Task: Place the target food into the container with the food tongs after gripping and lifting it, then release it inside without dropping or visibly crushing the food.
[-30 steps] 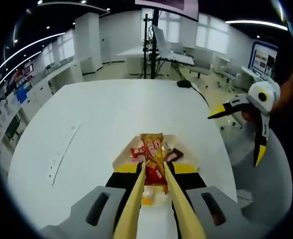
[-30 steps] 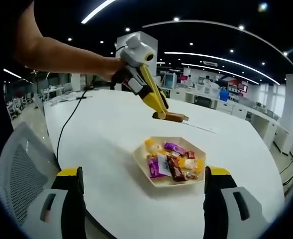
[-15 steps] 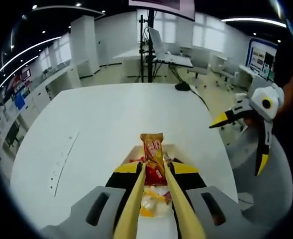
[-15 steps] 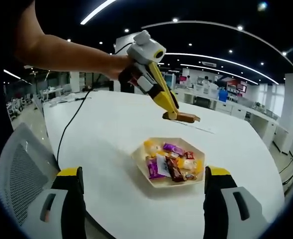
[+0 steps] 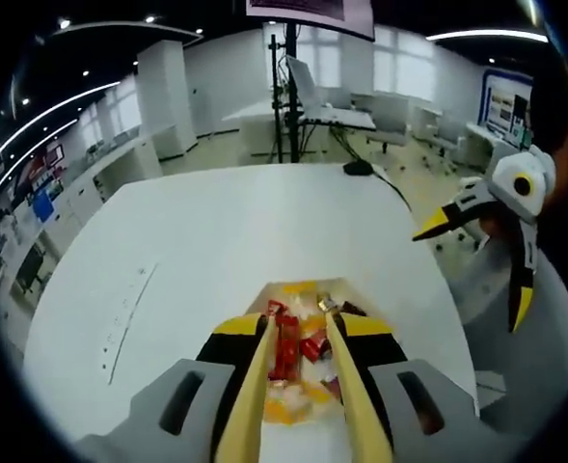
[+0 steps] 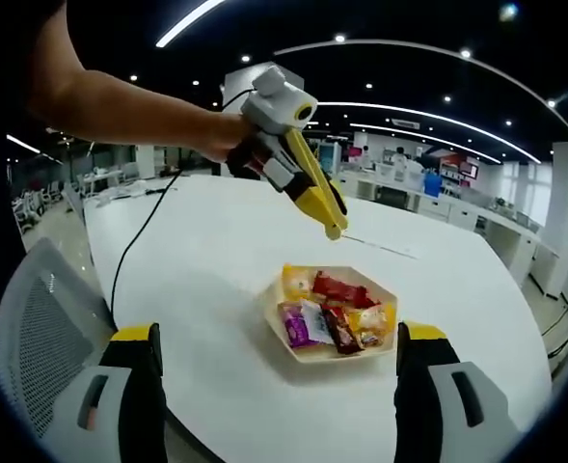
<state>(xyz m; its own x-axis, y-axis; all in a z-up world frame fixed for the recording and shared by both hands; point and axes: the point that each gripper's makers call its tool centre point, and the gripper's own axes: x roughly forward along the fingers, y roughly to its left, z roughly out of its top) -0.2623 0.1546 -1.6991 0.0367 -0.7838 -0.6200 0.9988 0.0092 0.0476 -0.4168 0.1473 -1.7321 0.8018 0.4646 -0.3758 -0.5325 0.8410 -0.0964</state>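
Observation:
The food tongs sit in my left gripper, which is open above a shallow beige tray of wrapped snacks. A red-wrapped snack bar lies in the tray between the tong arms, free of them. In the right gripper view the same bar rests on top of the other snacks, and the tray stands on the white table. The left gripper hangs just above it, tips down. My right gripper is wide open and holds nothing; it hovers off the table's right edge.
A person's bare arm holds the left gripper. A black cable runs across the white table to its edge. A mesh chair stands beside the table. A stand with a laptop rises beyond the far end.
The left gripper has let go of the red snack bar, which now lies in the tray. The tongs have opened slightly and tipped down over the tray. The right gripper stays open.

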